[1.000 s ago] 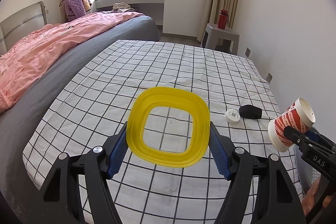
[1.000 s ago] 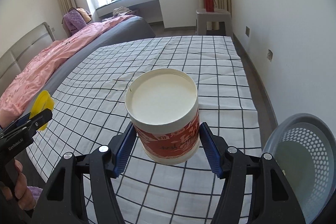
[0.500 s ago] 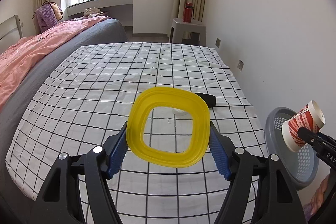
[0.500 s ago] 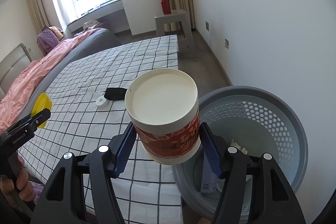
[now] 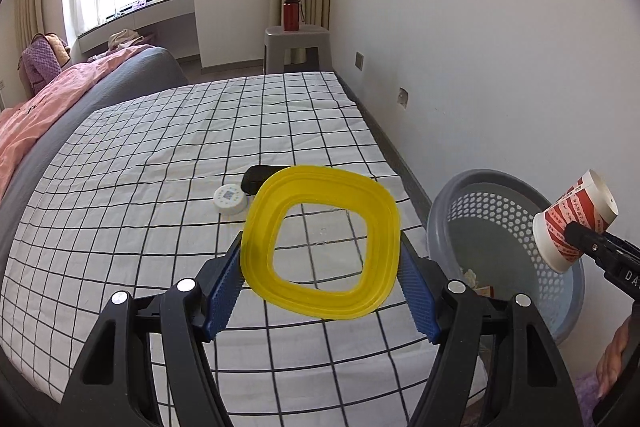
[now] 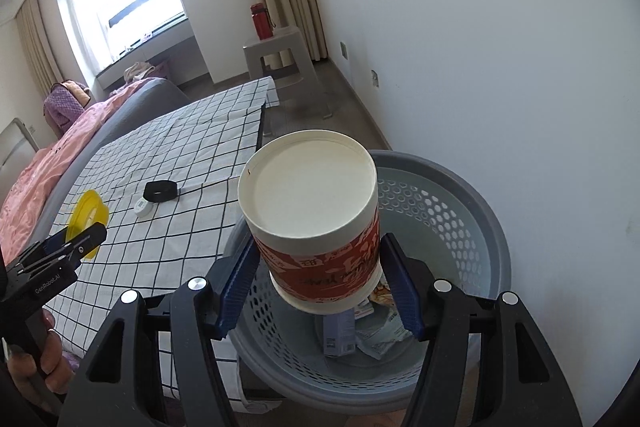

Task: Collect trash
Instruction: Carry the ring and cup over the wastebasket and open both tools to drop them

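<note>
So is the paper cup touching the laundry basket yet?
Apart. The right wrist view shows the paper cup gripped in the right claw above the basket; the left wrist view shows it hanging clear of the rim.

On my left black handheld gripper (image 6: 86, 237) I read "GenRobot.AI" in white — clear in the right wrist view. My right black gripper (image 5: 576, 231) shows only "DA". The red-and-white paper cup (image 6: 320, 255) carries white characters — one reads "甜".
</note>
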